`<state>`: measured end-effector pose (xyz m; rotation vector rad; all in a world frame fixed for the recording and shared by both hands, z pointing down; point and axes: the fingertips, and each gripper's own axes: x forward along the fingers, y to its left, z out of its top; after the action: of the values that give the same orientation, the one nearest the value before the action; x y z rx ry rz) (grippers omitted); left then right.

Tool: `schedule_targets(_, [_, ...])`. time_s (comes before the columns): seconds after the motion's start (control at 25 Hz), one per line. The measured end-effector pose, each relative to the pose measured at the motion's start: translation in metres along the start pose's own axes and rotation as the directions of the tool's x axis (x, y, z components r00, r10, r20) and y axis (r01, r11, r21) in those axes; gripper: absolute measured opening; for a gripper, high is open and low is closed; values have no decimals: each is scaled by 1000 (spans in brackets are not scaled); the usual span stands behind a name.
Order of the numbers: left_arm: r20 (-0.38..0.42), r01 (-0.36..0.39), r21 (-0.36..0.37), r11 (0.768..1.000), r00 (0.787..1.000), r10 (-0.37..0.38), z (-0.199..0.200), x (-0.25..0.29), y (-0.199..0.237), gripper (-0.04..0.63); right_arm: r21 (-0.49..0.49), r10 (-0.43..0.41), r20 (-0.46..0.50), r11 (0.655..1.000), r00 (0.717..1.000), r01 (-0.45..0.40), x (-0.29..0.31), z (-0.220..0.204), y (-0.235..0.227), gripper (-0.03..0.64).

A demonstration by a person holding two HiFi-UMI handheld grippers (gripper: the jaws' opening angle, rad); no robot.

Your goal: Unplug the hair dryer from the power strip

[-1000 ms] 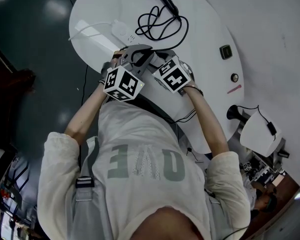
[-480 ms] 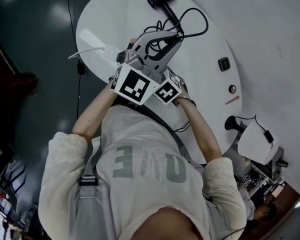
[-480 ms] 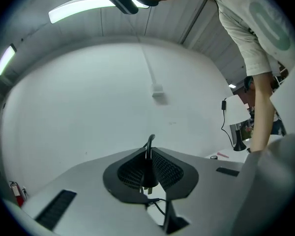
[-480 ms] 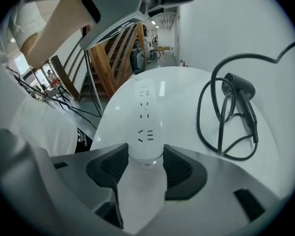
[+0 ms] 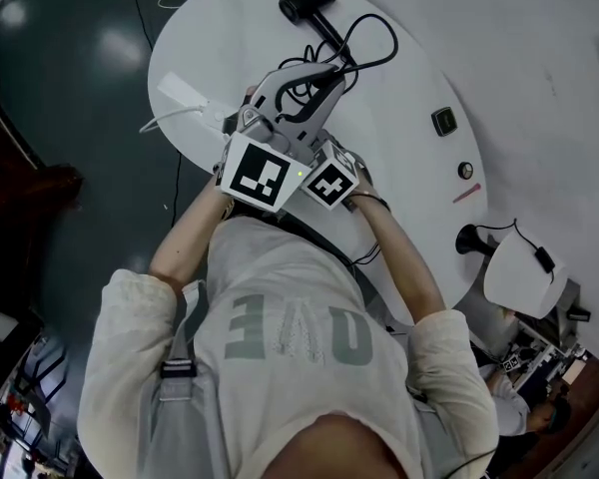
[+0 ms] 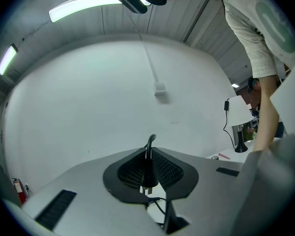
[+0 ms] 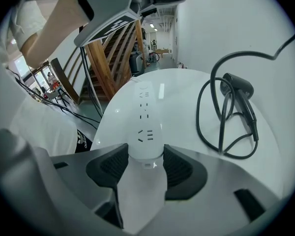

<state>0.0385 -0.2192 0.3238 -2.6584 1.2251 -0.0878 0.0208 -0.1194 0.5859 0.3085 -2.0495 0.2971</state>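
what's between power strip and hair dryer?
A loop of black cord on otherwise bare white table; the right gripper view shows it between power strip and hair dryer.

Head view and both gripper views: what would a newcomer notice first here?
The left claw, pointing level, pinches a black plug whose prongs are bare and out of any socket. The right claw clamps the near end of the white power strip on the round white table. Beyond it lies the black hair dryer with its looped cord.
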Motion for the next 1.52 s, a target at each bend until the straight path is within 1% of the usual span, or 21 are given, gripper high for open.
schedule_targets(0.2, [-8,-30,-17,999,1000,30,-3,-1,9,46,8,3,9,1000,1000,-3,0,-2,0,233])
schedule_targets(0.32, [-41,-76,-25,997,996,75,-15,-7,23,46,13,1,27,1000,1000,-2,2,1,2,233])
schedule_targets(0.44, [-80,-133,-69,989,989,128,-32,-15,36,46,20,6,28,1000,1000,-7,2,-2,3,233])
schedule_targets(0.6, [-121,-208,-103,973,973,196,-50,-24,61,46,23,2,9,1000,1000,-2,-1,-5,-3,233])
schedule_targets(0.76, [-182,-264,-105,959,953,243,-70,-41,87,46,33,3,11,999,1000,-3,1,0,1,233])
schedule_targets(0.88, [-225,-294,-107,950,938,265,-86,-47,100,46,36,6,10,999,1000,-7,1,0,2,233])
schedule_targets(1.0, [-275,-299,-98,949,925,263,-105,-49,106,46,41,7,11,999,1000,-8,1,0,3,233])
schedule_targets(1.2, [-358,-274,-95,957,906,224,-138,-46,108,46,48,0,10,999,1000,-1,0,0,3,233])
schedule_targets(1.32, [-409,-259,-76,963,889,207,-158,-46,105,46,59,-2,13,998,1000,1,1,0,5,233])
schedule_targets(1.52, [-465,-232,-86,969,870,167,-181,-43,96,46,80,2,26,997,1000,-4,2,2,4,233])
